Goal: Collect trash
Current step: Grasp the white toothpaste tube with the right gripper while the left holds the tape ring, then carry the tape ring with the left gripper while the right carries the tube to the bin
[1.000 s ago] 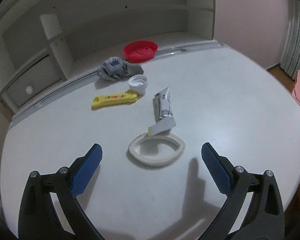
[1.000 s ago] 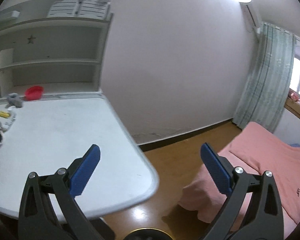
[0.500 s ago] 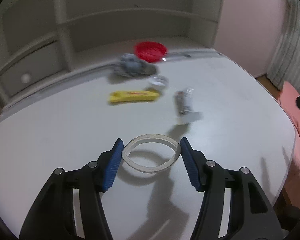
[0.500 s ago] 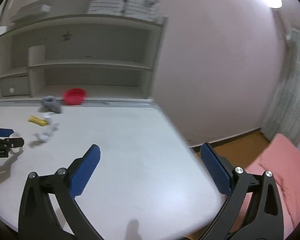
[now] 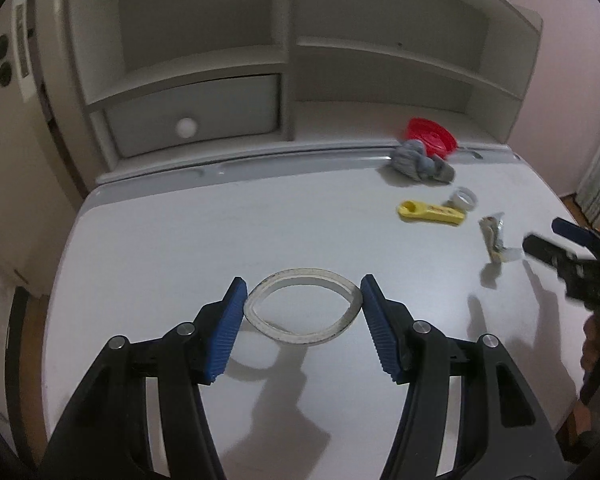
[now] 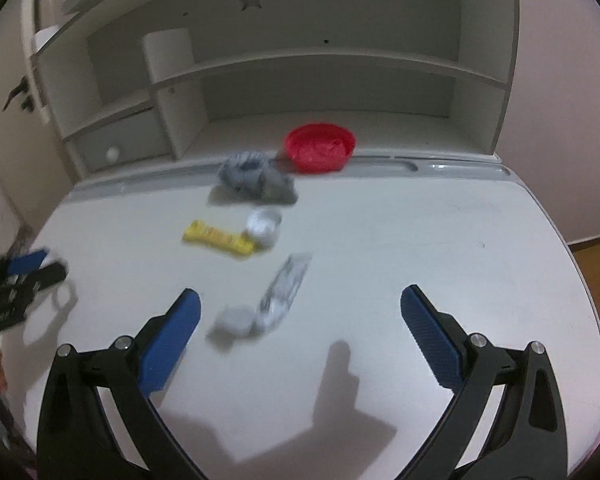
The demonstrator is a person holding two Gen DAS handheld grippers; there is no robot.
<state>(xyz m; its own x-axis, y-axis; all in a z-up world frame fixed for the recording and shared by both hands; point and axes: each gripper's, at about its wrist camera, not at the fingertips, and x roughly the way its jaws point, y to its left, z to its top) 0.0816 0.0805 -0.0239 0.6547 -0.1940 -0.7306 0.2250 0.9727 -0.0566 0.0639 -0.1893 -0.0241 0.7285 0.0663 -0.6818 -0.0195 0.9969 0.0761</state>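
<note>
A white oval ring (image 5: 265,292) hangs a little above the white table (image 5: 172,240), casting a shadow below it. My left gripper (image 5: 303,292) is shut on it, a blue pad pressing each side. A crumpled silver tube (image 6: 284,292) with a whitish end lies just ahead of my right gripper (image 6: 300,296), which hovers open over the table with nothing between its pads. The tube (image 5: 494,236) also shows at the right of the left wrist view, with the right gripper (image 5: 568,248) beside it. The left gripper (image 6: 20,280) appears at the left edge of the right wrist view.
Beyond the tube lie a yellow flat tool (image 6: 218,237), a small white cap (image 6: 264,222), a grey crumpled cloth (image 6: 256,178) and a red dish (image 6: 320,146). A white shelf unit with a drawer (image 5: 192,116) stands along the back. A brown floor (image 6: 596,256) lies past the table's right edge.
My left gripper closed on the white ring and carried it up and leftward. My right gripper swung from facing the room and the bed round to the table, over the tube.
</note>
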